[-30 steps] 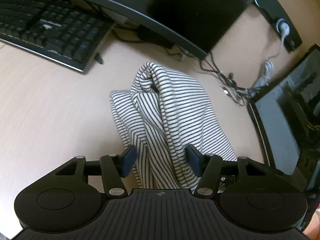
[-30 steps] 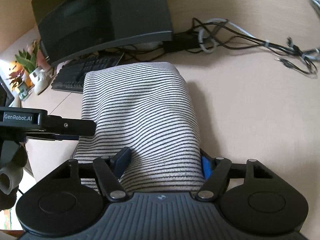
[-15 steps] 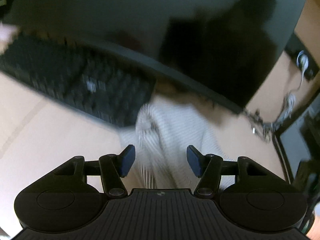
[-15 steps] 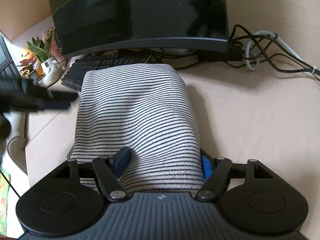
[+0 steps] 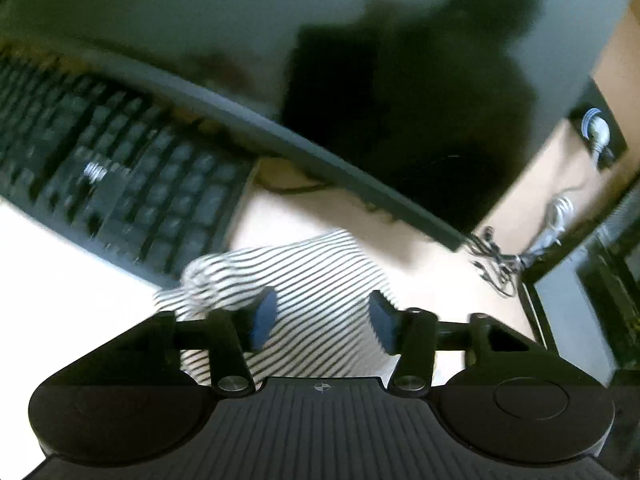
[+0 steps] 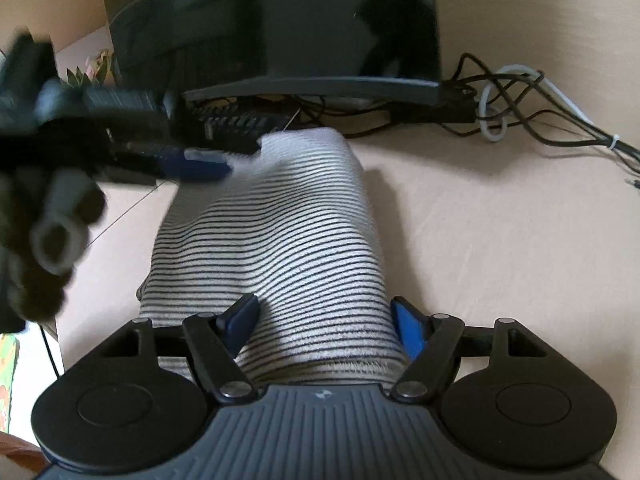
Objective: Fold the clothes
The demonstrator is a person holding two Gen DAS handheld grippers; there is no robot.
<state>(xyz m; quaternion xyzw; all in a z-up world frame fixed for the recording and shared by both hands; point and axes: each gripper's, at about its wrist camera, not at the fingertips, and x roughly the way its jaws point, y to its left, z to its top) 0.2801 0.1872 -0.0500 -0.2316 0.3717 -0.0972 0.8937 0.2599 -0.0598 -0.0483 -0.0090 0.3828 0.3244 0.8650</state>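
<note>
A white garment with thin black stripes (image 6: pixel 276 240) lies folded in a long narrow bundle on the light wooden desk (image 6: pixel 500 248). My right gripper (image 6: pixel 326 320) is open, its blue pads straddling the near end of the bundle. My left gripper (image 5: pixel 322 316) is open above the bundle's far end (image 5: pixel 304 276), close to the keyboard. In the right wrist view the left gripper (image 6: pixel 200 166) shows blurred at the far left corner of the garment.
A black keyboard (image 5: pixel 112 184) and a curved dark monitor (image 6: pixel 280 28) stand right behind the garment. Tangled cables (image 6: pixel 520 108) lie at the back right. A second screen (image 5: pixel 592 304) stands at the right. A small plant (image 6: pixel 88 74) sits far left.
My left gripper has swung from the garment's side toward its far end by the keyboard, staying open. The right gripper has tilted up slightly and still straddles the near end.
</note>
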